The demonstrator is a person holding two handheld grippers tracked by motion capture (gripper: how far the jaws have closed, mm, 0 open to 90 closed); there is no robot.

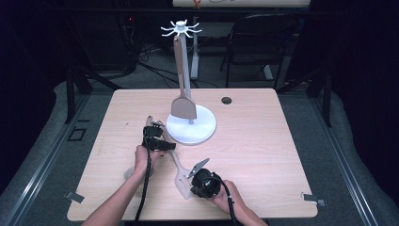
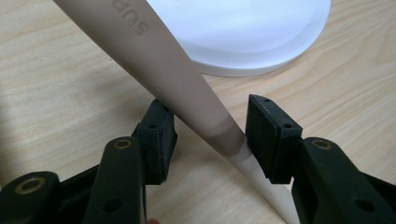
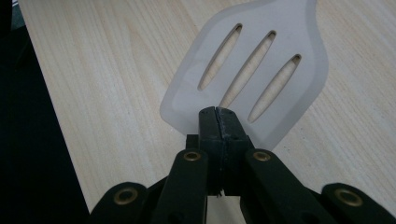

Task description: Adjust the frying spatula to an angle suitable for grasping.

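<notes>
Spatula (image 1: 176, 162), slotted, lies on the bench (image 1: 263, 155) just in front of the white stand (image 1: 197, 132), its handle end by the stand's base. Left gripper (image 2: 210, 133) has its jaws open either side of the handle, one pad (image 2: 266, 133) about touching it. Right gripper (image 3: 217, 116), nearer the bench's front edge, has its jaws pressed together against the blade's rim. Another spatula (image 1: 182, 84) hangs from the stand.

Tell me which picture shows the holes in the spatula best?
The right gripper view: the slotted spatula head is close up, all three long slots clear. The high view shows the whole spatula lying on the table, but tiny. The left gripper view shows its handle, not the slots.
</notes>
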